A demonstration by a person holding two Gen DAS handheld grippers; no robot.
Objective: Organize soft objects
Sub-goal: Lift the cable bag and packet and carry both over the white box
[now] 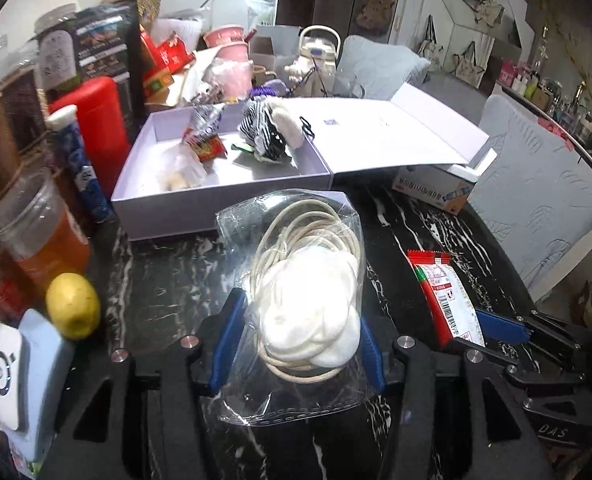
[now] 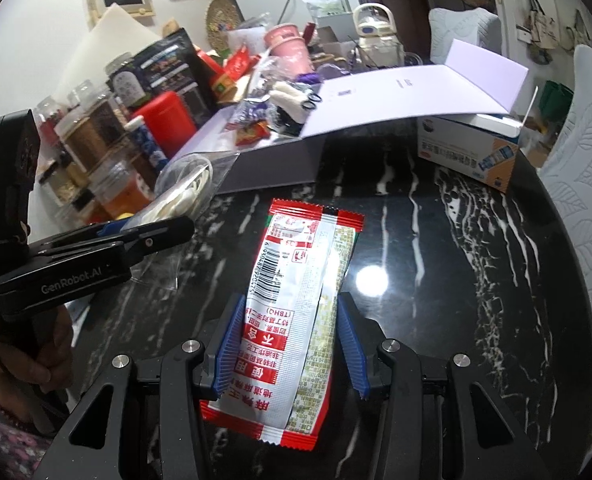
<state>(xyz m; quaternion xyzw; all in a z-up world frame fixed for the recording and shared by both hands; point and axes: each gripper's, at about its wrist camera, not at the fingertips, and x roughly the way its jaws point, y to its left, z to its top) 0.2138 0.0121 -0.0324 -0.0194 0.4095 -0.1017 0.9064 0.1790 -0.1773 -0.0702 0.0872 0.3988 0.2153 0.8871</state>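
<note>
My left gripper [image 1: 300,320] is shut on a clear plastic bag [image 1: 296,224] of white round pads and coiled cord, lifted above the black marble table [image 1: 168,280]. In the right wrist view that bag [image 2: 184,188] sticks out of the left gripper [image 2: 136,232], which a hand holds at the left. My right gripper [image 2: 291,300] is shut on a red and white snack packet [image 2: 296,248], also visible in the left wrist view [image 1: 440,292]. Behind both stands an open lavender box [image 1: 224,208] holding a striped plush toy [image 1: 264,128] and a small red packet [image 1: 206,146].
Jars, a red canister [image 1: 96,120] and a yellow fruit [image 1: 72,304] crowd the table's left side. A blue and white carton [image 2: 472,156] lies under the box's open lid at the right. Cushioned chairs [image 1: 544,192] stand past the table's right edge. Clutter fills the back.
</note>
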